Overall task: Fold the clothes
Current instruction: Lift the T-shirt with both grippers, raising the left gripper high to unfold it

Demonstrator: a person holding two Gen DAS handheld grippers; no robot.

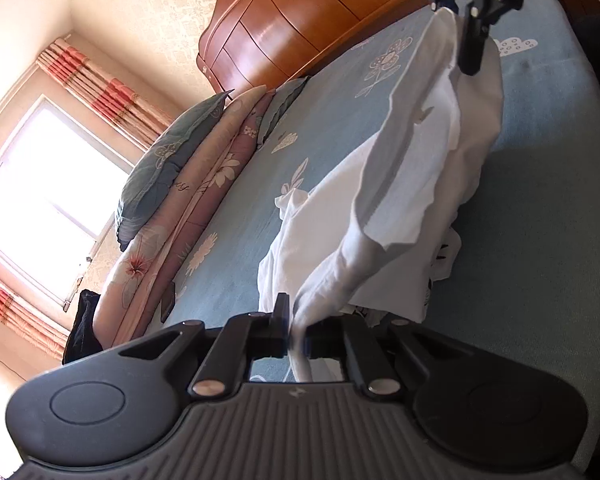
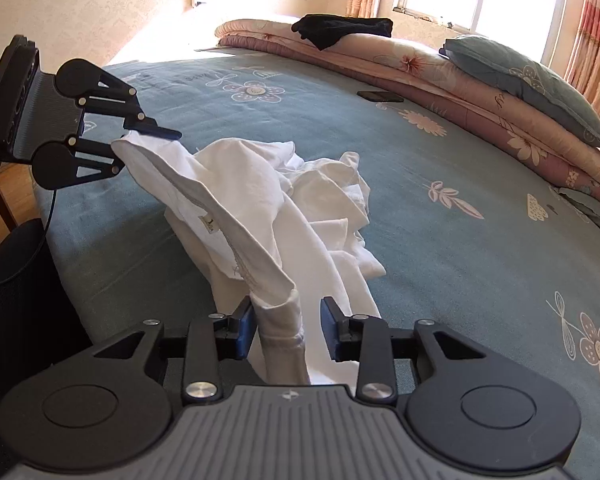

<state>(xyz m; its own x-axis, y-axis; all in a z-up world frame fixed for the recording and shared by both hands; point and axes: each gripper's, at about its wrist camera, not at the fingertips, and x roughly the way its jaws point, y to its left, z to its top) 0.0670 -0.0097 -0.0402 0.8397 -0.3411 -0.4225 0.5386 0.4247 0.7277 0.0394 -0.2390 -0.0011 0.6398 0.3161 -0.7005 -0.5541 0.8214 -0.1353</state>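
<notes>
A white garment [image 1: 412, 184] lies crumpled on the blue flowered bed sheet [image 1: 540, 200], with one edge lifted and stretched between both grippers. At the bottom of the left wrist view my left gripper [image 1: 298, 332] is shut on a bunched end of that edge. My right gripper [image 1: 452, 36] hangs at the top right beside the other end. In the right wrist view the garment [image 2: 268, 184] runs up as a folded band between the pads of my right gripper [image 2: 288, 330], whose jaws stand apart; the right pad is clear of the cloth. My left gripper [image 2: 140, 140] pinches the far corner.
Folded floral quilts [image 2: 480, 92] and a grey-green pillow [image 2: 532, 80] line the bed's far side, with a black garment [image 2: 340, 30] on top. A dark phone [image 2: 380, 96] lies on the sheet. A wooden headboard [image 1: 300, 28] stands behind the bed. A dark object [image 2: 16, 280] stands beside the bed.
</notes>
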